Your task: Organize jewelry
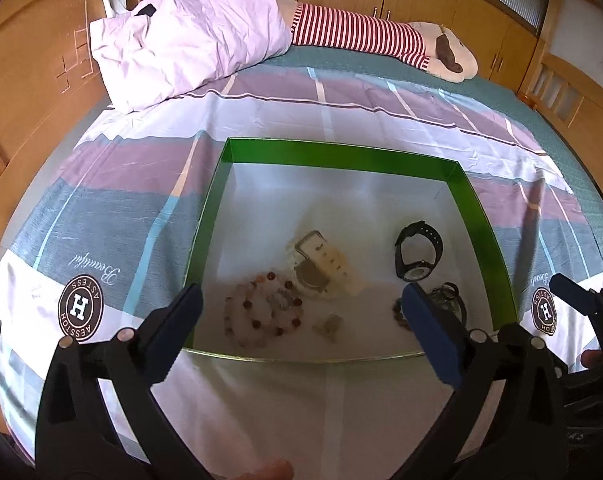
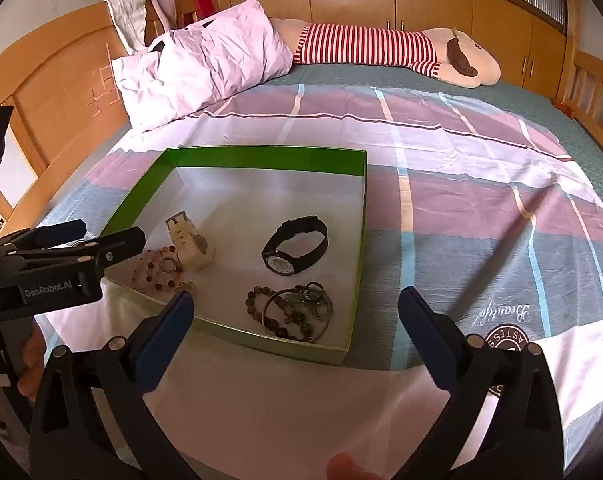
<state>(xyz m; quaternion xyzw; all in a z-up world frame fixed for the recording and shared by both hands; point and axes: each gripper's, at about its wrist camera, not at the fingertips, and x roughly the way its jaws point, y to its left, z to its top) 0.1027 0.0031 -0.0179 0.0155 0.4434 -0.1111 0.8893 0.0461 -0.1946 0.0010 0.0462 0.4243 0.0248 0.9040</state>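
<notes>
A green-walled box (image 1: 341, 156) (image 2: 261, 157) with a white floor lies on the bed. In it are a black watch (image 1: 419, 250) (image 2: 295, 244), a cream watch (image 1: 323, 270) (image 2: 189, 242), a pale and red bead bracelet (image 1: 261, 314) (image 2: 157, 270), a small pale piece (image 1: 329, 326), and a tangle of dark bead bracelets and rings (image 2: 295, 314) (image 1: 447, 300). My left gripper (image 1: 301, 308) is open and empty over the box's near edge; it also shows in the right wrist view (image 2: 89, 236). My right gripper (image 2: 295, 312) is open and empty, near the box's right corner.
The box sits on a plaid sheet (image 2: 461, 200) with round logos (image 1: 80, 307). A pink pillow (image 1: 189, 36) (image 2: 205, 60) and a striped plush toy (image 1: 381, 38) (image 2: 381, 46) lie at the far side. A wooden headboard (image 1: 33, 72) is at left, cabinets behind.
</notes>
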